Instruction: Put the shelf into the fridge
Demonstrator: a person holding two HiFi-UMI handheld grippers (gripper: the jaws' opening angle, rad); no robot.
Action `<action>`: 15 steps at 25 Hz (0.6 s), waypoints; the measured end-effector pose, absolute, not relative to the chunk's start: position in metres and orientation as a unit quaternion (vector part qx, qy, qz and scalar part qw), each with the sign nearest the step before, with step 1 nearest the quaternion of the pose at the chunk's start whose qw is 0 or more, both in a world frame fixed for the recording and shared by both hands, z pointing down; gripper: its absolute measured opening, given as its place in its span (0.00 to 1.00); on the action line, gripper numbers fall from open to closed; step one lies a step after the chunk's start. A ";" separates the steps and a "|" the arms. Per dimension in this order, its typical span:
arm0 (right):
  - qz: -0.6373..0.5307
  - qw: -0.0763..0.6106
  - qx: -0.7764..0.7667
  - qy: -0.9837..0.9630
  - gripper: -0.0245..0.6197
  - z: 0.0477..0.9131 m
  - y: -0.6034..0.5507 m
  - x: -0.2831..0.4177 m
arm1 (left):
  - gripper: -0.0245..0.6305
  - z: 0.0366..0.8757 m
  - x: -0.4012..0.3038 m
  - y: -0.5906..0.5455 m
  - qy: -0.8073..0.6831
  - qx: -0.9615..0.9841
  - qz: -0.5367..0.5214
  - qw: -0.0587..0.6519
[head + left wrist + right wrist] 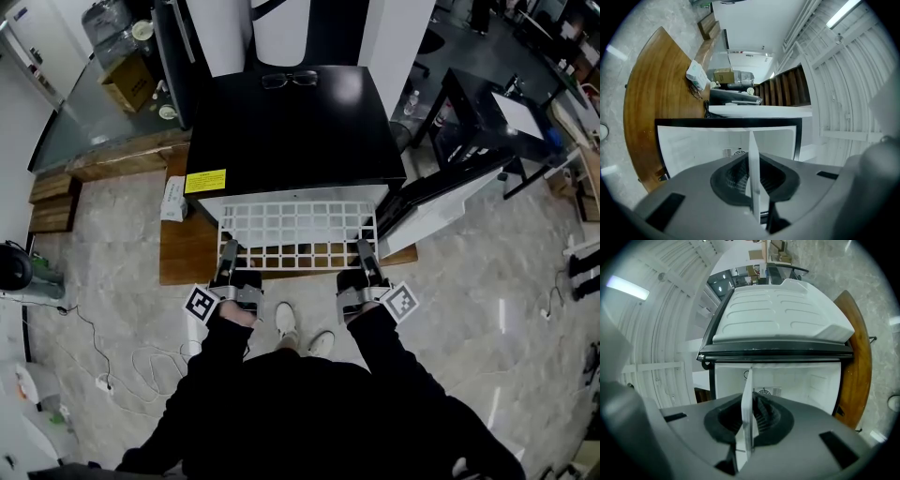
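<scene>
We've got L gripper [228, 253] & R gripper [367, 253] clamped on white wire-grid shelf [296, 228], centre frame; far edge at black box-shaped fridge [291, 131] opening.

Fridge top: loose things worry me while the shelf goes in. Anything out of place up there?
Yes: a pair of glasses lies loose on top of the black fridge, near its back edge; a jolt might slide them off.

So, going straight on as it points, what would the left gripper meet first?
Probably the white back wall of the fridge: the left gripper, shut on the shelf, faces its open inside.
</scene>
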State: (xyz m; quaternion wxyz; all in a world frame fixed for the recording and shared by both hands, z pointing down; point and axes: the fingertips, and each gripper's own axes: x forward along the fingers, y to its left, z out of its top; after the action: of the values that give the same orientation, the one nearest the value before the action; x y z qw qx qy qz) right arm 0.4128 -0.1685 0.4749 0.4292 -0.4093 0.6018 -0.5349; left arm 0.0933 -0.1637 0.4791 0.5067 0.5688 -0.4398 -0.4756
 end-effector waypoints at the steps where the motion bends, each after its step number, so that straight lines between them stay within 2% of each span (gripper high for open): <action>1: -0.535 0.429 -0.410 0.601 0.07 0.475 -0.170 0.413 | 0.09 0.479 0.094 -0.164 -0.441 0.570 -0.476 0.504; 15: -0.535 0.444 -0.417 0.586 0.07 0.475 -0.173 0.411 | 0.09 0.478 0.092 -0.164 -0.461 0.557 -0.484 0.494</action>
State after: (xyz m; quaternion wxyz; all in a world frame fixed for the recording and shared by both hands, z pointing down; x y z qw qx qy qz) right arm 0.4114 -0.1729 0.4746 0.4435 -0.4169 0.5861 -0.5347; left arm 0.0918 -0.1639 0.4776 0.4936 0.5565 -0.4612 -0.4838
